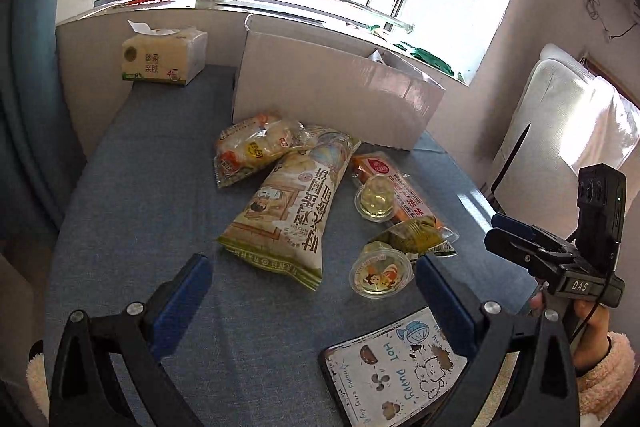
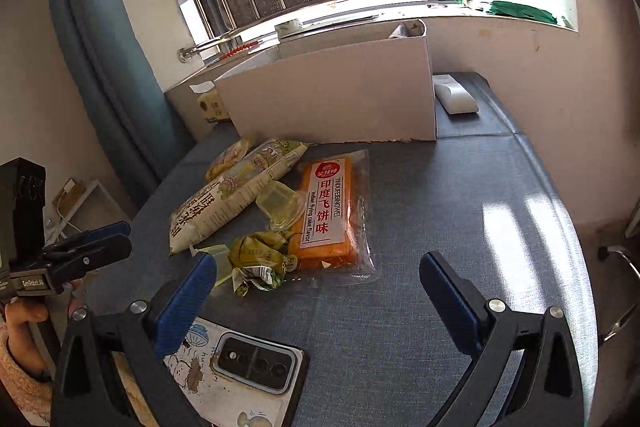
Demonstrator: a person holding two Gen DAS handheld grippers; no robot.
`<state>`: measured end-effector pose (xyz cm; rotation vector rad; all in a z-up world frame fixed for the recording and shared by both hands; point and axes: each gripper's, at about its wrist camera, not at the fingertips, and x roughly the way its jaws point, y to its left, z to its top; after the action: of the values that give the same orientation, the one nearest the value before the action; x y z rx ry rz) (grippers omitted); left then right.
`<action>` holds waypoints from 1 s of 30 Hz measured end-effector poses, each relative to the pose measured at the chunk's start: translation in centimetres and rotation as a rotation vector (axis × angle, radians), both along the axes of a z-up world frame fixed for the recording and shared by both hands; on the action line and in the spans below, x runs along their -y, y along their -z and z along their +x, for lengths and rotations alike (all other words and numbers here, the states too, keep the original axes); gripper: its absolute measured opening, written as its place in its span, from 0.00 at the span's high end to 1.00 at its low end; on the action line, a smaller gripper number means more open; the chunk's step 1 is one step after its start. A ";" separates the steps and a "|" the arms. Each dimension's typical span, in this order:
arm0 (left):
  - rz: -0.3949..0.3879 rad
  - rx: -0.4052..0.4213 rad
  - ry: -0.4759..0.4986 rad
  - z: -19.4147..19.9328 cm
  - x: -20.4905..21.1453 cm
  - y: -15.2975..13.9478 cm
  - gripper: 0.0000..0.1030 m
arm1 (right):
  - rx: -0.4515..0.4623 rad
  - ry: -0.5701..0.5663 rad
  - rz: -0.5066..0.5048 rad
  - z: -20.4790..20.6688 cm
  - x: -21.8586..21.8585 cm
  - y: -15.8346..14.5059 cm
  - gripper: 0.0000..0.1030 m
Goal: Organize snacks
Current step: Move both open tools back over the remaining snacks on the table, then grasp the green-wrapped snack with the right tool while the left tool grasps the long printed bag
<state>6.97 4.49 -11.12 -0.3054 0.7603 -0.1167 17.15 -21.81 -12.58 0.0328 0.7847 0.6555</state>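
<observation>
Snacks lie in a heap on the blue table (image 1: 160, 187): a long cream bag (image 1: 288, 203), a smaller yellow bag (image 1: 252, 147), an orange flatcake pack (image 2: 326, 215), two jelly cups (image 1: 376, 203) (image 1: 380, 273) and a green wrapped snack (image 2: 260, 259). An open white cardboard box (image 1: 332, 91) stands behind them. My left gripper (image 1: 314, 291) is open and empty, just short of the cream bag. My right gripper (image 2: 318, 287) is open and empty, near the green snack and orange pack.
A tissue pack (image 1: 164, 57) stands at the far left corner. A phone in a cartoon case (image 1: 396, 367) lies at the near edge. A white remote (image 2: 456, 97) lies right of the box. A wall and barred window are behind.
</observation>
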 end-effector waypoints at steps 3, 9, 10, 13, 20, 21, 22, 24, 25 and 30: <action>0.011 -0.012 0.003 0.1 0.2 0.4 0.00 | 0.054 -0.045 -0.102 -0.5 -1.8 0.3 0.00; 0.028 -0.030 0.001 0.1 -0.1 0.9 0.00 | 0.180 -0.247 -0.307 -0.1 -5.6 0.8 0.00; 0.025 -0.036 0.000 0.0 -0.3 1.0 0.00 | 0.196 -0.288 -0.338 0.1 -6.2 0.8 0.00; 0.023 -0.038 -0.011 -0.2 -0.7 1.2 0.00 | 0.184 -0.443 -0.326 1.2 -7.3 0.9 0.00; 0.022 -0.048 -0.040 -0.6 -1.8 1.5 0.00 | 0.037 -0.643 -0.324 4.3 -9.3 2.2 0.00; 0.021 -0.050 -0.040 -0.6 -1.9 1.5 0.00 | 0.012 -0.664 -0.306 4.5 -9.4 2.4 0.07; 0.022 -0.054 -0.042 -0.5 -2.0 1.6 0.00 | 0.006 -0.689 -0.285 4.4 -9.3 2.6 0.19; 0.024 -0.058 -0.046 -0.5 -2.1 1.7 0.00 | 0.000 -0.697 -0.216 4.2 -8.9 2.5 0.56; 0.020 -0.062 -0.047 -0.4 -2.2 1.8 0.00 | -0.031 -0.702 -0.186 4.1 -8.7 2.7 0.57; 0.011 -0.070 -0.049 -0.1 -2.5 2.0 0.00 | -0.007 -0.658 -0.183 3.0 -7.4 2.2 0.58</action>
<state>6.89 7.03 -13.10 -0.3190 0.8225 -0.0559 20.14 -14.38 -14.74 -0.4058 0.8619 1.2004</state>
